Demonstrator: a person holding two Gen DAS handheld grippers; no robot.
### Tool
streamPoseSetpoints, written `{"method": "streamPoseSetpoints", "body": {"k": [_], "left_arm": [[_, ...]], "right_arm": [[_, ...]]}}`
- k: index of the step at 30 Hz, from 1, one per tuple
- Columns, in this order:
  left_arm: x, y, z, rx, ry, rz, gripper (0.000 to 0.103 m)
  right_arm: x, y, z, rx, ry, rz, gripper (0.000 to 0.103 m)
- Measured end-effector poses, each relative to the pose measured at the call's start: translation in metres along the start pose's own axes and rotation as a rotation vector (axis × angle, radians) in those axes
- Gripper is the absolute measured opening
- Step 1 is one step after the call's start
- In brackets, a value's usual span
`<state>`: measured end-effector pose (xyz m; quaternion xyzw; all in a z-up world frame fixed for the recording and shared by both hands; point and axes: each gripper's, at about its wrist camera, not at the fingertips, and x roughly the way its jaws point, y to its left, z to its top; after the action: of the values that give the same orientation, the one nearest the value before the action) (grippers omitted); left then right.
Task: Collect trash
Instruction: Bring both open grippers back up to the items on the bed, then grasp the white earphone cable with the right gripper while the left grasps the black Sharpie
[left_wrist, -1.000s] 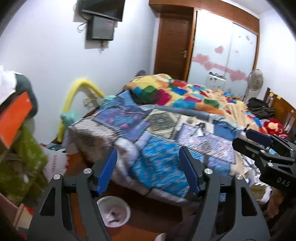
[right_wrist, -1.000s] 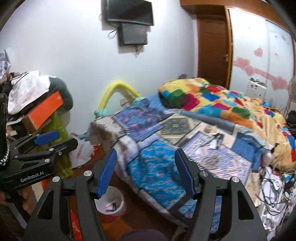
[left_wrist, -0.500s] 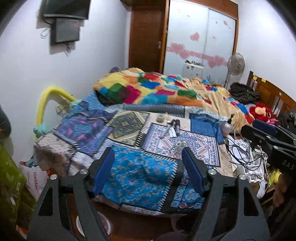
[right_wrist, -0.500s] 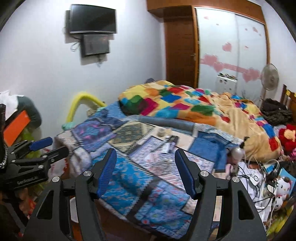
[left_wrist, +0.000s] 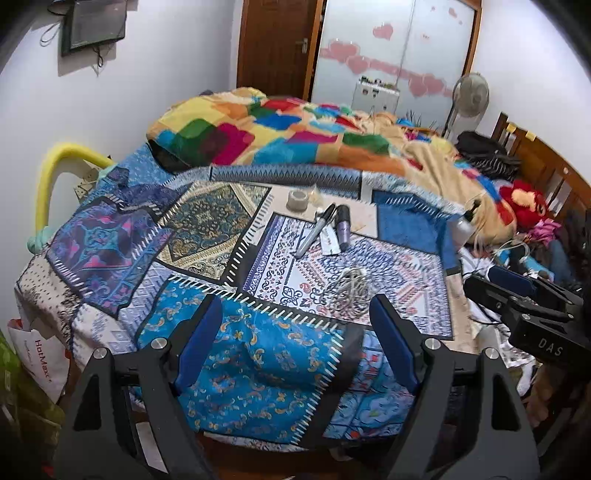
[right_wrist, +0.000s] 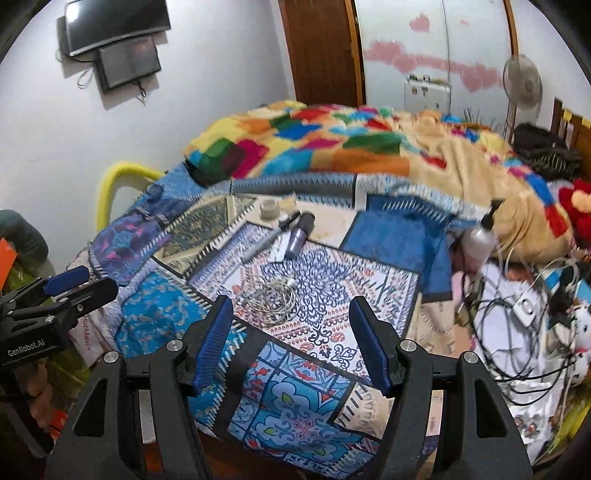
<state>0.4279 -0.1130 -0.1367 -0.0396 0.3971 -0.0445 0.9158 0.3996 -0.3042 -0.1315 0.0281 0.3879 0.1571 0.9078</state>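
On the patchwork bedspread lie a tape roll, a grey marker, a small white wrapper, a purple cylinder and a tangled pale cord. They show in the right wrist view too: tape roll, marker, purple cylinder, cord. My left gripper is open and empty above the bed's near edge. My right gripper is open and empty, just short of the cord.
A multicoloured blanket is heaped at the back of the bed. A spray bottle, cables and a red plush toy crowd the right side. A yellow foam tube and a white bag stand at the left.
Both grippers have risen and swung right, from the floor bin and bed corner to over the bed. The items on the bedspread are now closer. Both stay open.
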Motion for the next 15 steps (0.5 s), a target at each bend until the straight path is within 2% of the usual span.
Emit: {"method": "streamPoseSetpoints", "body": {"k": [6,12,15], "left_arm": [[0.044,0.007,0.0,-0.012,0.035,-0.012,0.081],[0.072,0.024,0.0,-0.054,0.042,0.002,0.081],[0.083,0.031,0.001,-0.061,0.05,0.006,0.081]], "right_arm": [[0.055,-0.006,0.005,0.04,0.088,0.065,0.062],[0.123,-0.005,0.006,0.091,0.161,0.085,0.062],[0.144,0.002,0.001,0.08,0.193,0.091,0.061]]}}
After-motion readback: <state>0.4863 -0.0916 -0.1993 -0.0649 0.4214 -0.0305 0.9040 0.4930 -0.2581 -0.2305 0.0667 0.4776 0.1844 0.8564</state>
